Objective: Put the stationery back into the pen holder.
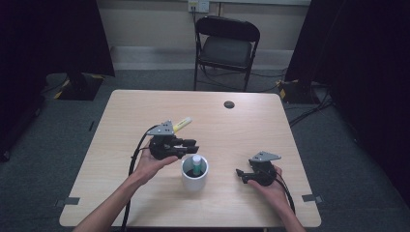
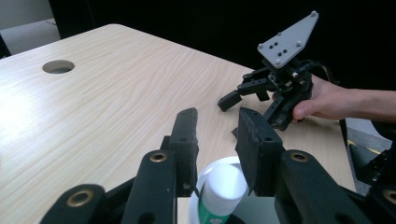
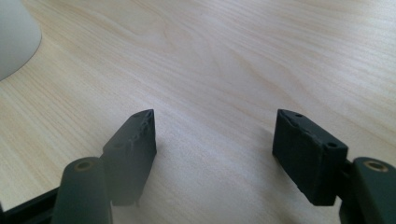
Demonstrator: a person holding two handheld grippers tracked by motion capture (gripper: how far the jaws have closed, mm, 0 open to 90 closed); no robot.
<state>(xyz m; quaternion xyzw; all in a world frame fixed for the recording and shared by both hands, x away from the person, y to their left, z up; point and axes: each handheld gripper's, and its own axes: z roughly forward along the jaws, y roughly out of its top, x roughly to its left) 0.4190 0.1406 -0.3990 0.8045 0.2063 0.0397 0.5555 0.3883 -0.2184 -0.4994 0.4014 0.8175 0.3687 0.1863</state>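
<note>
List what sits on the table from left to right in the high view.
Left gripper → white cup holding a green-and-white tube → right gripper.

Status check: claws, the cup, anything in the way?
Left claw open, above the white cup. Green tube with white cap stands in the cup, not gripped. Right claw open, empty, beside the cup. Yellow marker lies behind the left claw, clear.

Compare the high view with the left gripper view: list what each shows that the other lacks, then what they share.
High view alone: a yellow highlighter pen beyond the left gripper, and a black folding chair.
Left gripper view alone: its own jaws from close up, parted above the white-capped green tube.
Shared: the white cylindrical cup, the tube, the right gripper, the light wooden table and its round hole.
</note>
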